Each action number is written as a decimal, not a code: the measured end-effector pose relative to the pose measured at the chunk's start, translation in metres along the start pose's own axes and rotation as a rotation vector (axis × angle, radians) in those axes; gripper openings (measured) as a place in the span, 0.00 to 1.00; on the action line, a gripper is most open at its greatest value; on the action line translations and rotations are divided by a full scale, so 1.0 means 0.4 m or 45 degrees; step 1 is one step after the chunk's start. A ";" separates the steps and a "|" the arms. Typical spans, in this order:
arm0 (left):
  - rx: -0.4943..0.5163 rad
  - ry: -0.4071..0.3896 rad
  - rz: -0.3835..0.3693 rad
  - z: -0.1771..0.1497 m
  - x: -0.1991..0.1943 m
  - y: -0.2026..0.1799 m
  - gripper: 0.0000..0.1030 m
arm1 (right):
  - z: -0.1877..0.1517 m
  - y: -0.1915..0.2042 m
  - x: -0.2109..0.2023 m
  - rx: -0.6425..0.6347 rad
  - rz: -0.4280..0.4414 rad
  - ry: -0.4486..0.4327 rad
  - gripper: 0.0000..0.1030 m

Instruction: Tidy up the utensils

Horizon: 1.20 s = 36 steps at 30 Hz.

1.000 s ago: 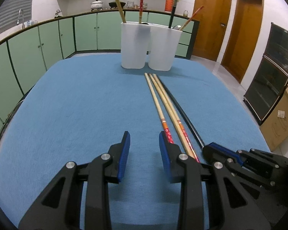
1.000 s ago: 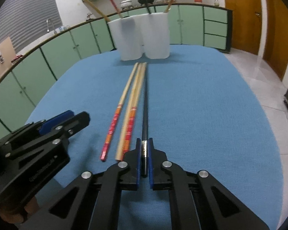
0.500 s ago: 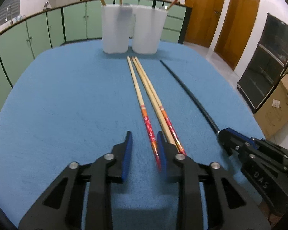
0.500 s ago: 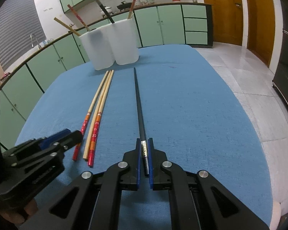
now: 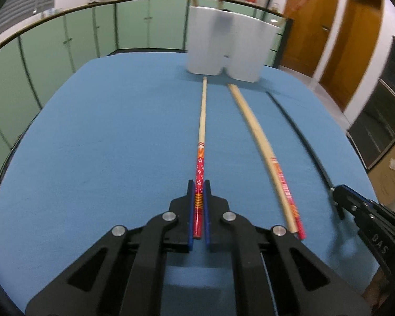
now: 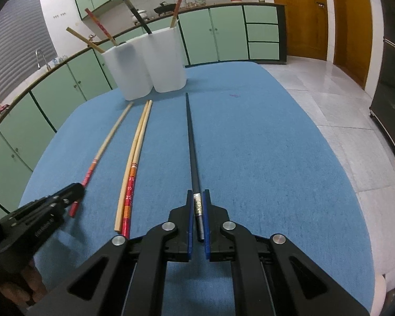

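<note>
Left tool (image 5: 198, 192) has just closed: blue pads now clamp the red patterned end of one chopstick (image 5: 200, 142). A second ago its jaws stood apart over bare blue cloth, left of the bundle; half a second ago they straddled the red end, not yet pressing. So the left-side grasp is made and that stick is ready to lift.

Right tool (image 6: 198, 197) is clamped on the handle end of the black chopstick (image 6: 191, 142), same as in both earlier frames; no change in grip. The black stick has been pulled clear of the others: a second ago it lay against the bundle, now it sits well apart to their right.

The left-held chopstick is also separated. Earlier three light sticks lay touching; now the held one points straight at the left white holder (image 5: 206, 42), tip just short of its base, and the remaining pair (image 5: 266, 144) lies between it and the black one on the tabletop (image 5: 92, 144). The pair looks like a plain bamboo stick beside a red-ended one; motion blur in the left view makes that hard to confirm, the right view shows it better.

Both white holders stand touching at the far end, right holder (image 6: 168, 60) included, each already with chopsticks standing in it.

Judgement: both hands loaded, sticks apparently still on the cloth. Next step likely lift and drop into the holders; two sticks remain after that.
</note>
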<state>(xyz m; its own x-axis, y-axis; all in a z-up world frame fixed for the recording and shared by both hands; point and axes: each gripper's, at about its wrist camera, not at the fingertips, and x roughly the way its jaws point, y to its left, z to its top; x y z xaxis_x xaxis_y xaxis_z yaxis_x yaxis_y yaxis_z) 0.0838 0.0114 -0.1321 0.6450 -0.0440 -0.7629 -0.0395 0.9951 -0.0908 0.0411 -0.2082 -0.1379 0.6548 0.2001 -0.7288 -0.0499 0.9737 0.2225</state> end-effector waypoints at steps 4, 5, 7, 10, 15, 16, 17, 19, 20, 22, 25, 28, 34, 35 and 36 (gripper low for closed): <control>-0.027 0.002 0.007 0.006 0.002 0.025 0.05 | 0.001 -0.002 0.006 0.011 -0.004 0.005 0.06; -0.027 0.001 0.005 0.010 0.006 0.025 0.05 | 0.005 -0.001 0.010 0.011 -0.002 0.006 0.06; -0.023 0.003 -0.002 0.020 0.014 0.024 0.05 | 0.021 0.003 0.021 0.011 -0.001 0.003 0.06; -0.033 0.006 -0.023 0.039 0.031 0.026 0.05 | 0.047 0.004 0.038 0.020 0.027 -0.005 0.06; -0.046 -0.015 -0.019 0.033 0.019 0.037 0.06 | 0.041 0.002 0.012 -0.014 0.033 -0.058 0.08; -0.041 -0.021 -0.016 0.026 0.011 0.037 0.06 | 0.030 -0.001 0.002 -0.020 0.033 -0.062 0.08; -0.034 -0.027 -0.009 0.017 0.003 0.035 0.06 | 0.021 -0.006 -0.006 -0.018 0.038 -0.064 0.08; -0.018 -0.030 -0.006 -0.004 -0.013 0.030 0.06 | -0.002 -0.016 -0.022 -0.012 0.047 -0.064 0.08; -0.006 -0.031 -0.003 -0.012 -0.019 0.026 0.06 | -0.012 -0.021 -0.029 -0.010 0.050 -0.062 0.08; 0.002 -0.052 -0.001 -0.016 -0.034 0.028 0.07 | -0.025 -0.026 -0.038 -0.021 0.054 -0.052 0.08; 0.011 -0.022 -0.005 -0.024 -0.031 0.028 0.09 | -0.034 -0.022 -0.032 -0.051 0.061 -0.020 0.12; 0.001 -0.013 -0.019 -0.034 -0.031 0.035 0.10 | -0.032 -0.013 -0.026 -0.069 0.076 -0.010 0.16; -0.005 -0.003 -0.020 -0.033 -0.025 0.038 0.13 | -0.027 0.004 -0.013 -0.102 0.061 0.008 0.20; -0.001 -0.001 -0.016 -0.032 -0.023 0.036 0.13 | -0.024 0.003 -0.011 -0.098 0.060 0.012 0.20; 0.001 0.000 -0.013 -0.031 -0.022 0.035 0.13 | -0.022 0.005 -0.008 -0.097 0.058 0.015 0.20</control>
<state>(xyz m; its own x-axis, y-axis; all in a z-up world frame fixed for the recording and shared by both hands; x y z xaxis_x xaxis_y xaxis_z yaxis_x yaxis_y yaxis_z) 0.0682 0.0244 -0.1347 0.6452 -0.0541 -0.7621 -0.0322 0.9947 -0.0978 0.0324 -0.2059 -0.1409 0.6417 0.2452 -0.7267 -0.1369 0.9689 0.2061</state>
